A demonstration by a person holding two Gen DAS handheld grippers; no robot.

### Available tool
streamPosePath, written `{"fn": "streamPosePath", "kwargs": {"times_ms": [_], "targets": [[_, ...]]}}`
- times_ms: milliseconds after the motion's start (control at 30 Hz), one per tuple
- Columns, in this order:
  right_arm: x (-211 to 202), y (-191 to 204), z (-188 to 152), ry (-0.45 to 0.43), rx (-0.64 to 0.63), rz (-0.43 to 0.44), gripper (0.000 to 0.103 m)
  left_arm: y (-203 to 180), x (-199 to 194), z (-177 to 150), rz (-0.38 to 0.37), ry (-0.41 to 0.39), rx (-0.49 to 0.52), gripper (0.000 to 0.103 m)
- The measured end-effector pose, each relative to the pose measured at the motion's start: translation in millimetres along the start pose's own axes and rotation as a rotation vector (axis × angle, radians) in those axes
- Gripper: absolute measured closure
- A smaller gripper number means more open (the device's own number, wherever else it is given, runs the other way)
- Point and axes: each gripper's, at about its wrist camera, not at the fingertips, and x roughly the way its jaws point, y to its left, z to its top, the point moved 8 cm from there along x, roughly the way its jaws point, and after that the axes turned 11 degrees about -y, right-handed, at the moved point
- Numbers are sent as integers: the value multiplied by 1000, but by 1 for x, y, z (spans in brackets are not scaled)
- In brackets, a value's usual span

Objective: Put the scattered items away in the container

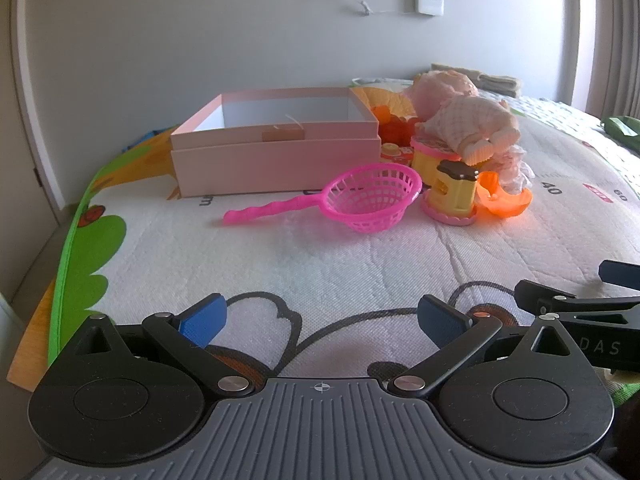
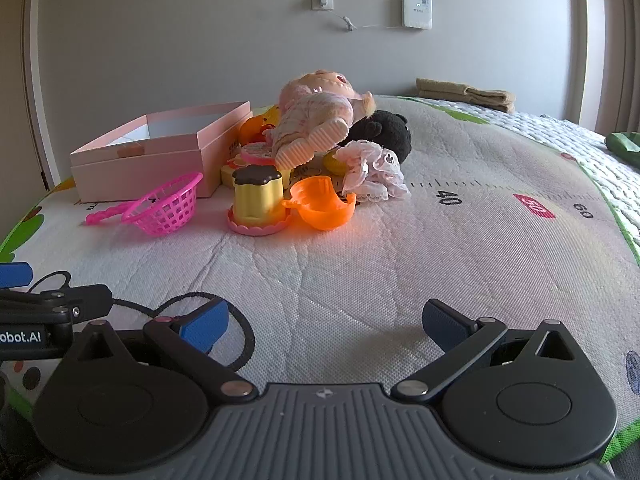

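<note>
An open pink box (image 1: 276,152) (image 2: 160,152) stands on the play mat by the wall. In front of it lies a pink toy strainer (image 1: 360,200) (image 2: 160,204). Beside that are a yellow toy cake with a brown top (image 1: 454,192) (image 2: 258,198), an orange plastic shell (image 1: 506,196) (image 2: 324,208), a doll in pink clothes (image 1: 468,124) (image 2: 316,124), a black plush toy (image 2: 390,130) and a lacy cloth (image 2: 374,176). My left gripper (image 1: 320,320) and right gripper (image 2: 324,324) hover open over the near mat, well short of the toys, nothing between their fingers.
The toys sit on a patterned play mat (image 2: 440,260) whose left edge (image 1: 68,240) drops to the floor. Folded beige towels (image 2: 464,94) lie at the far wall. A green object (image 2: 624,144) is at the far right. The right gripper's body (image 1: 580,312) shows beside my left one.
</note>
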Motion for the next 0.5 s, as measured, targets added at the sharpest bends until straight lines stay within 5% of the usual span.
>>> {"fn": "streamPosePath", "kwargs": {"times_ms": [500], "targets": [[0,0,-1,0,0,0,0,-2,-2,1,-1,0,0,0]]}}
